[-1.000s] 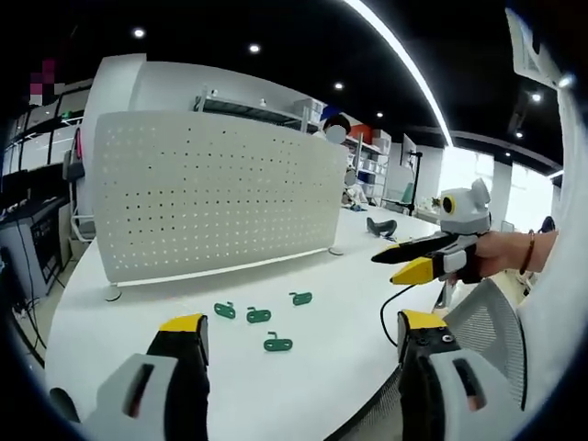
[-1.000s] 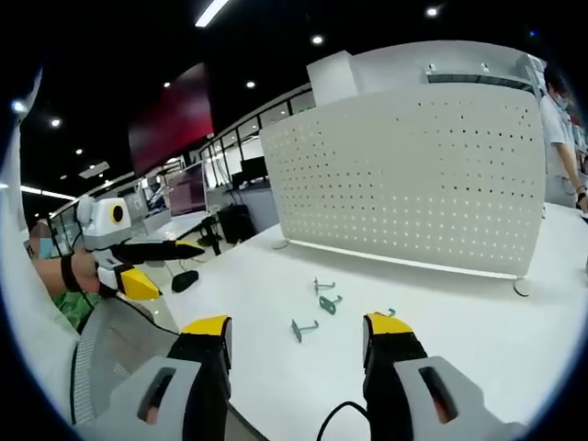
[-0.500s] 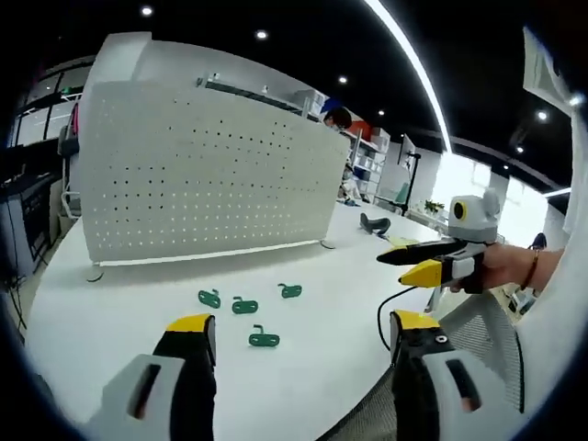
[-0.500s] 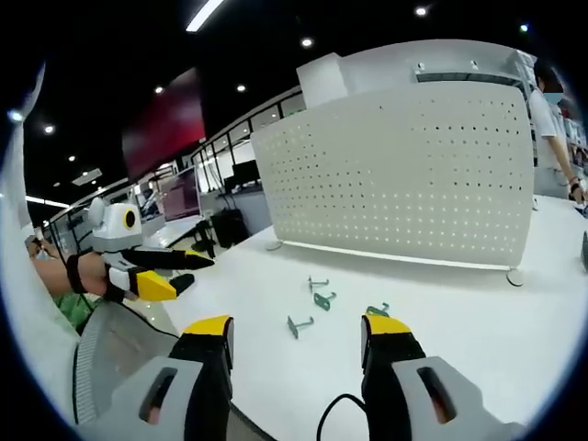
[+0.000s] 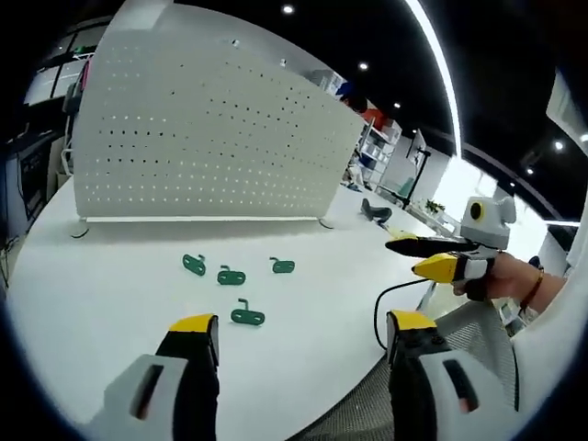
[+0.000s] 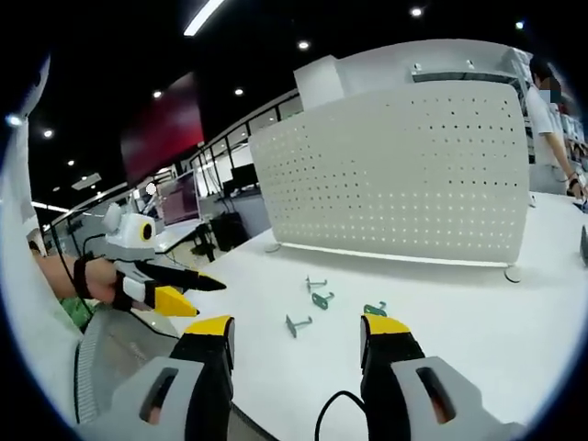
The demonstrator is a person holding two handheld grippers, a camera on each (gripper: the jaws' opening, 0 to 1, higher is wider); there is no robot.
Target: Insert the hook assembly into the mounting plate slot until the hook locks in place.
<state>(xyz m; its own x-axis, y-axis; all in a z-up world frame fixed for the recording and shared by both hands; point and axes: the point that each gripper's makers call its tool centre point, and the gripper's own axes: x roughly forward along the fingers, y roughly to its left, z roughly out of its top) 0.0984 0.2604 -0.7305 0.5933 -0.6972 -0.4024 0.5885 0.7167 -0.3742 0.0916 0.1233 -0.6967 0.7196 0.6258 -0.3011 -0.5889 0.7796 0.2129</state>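
Observation:
A white perforated mounting plate stands upright on the white table; it is also in the right gripper view. Several small green hooks lie flat in front of it, one nearest my left gripper, others behind it. In the right gripper view the closest hook lies just past the jaws. My left gripper is open and holds nothing, short of the hooks. My right gripper is open and holds nothing too. Each gripper shows in the other's view, held by a hand off the table edge: right gripper, left gripper.
A black object lies on the table beyond the plate's right end. A black cable hangs over the near table edge by a mesh chair back. A person stands behind the plate. Desks with monitors stand beyond.
The left gripper's camera has moved forward and lower over the table, so the plate and hooks look nearer. In the right gripper view the left gripper has come further in. The hooks have not moved.

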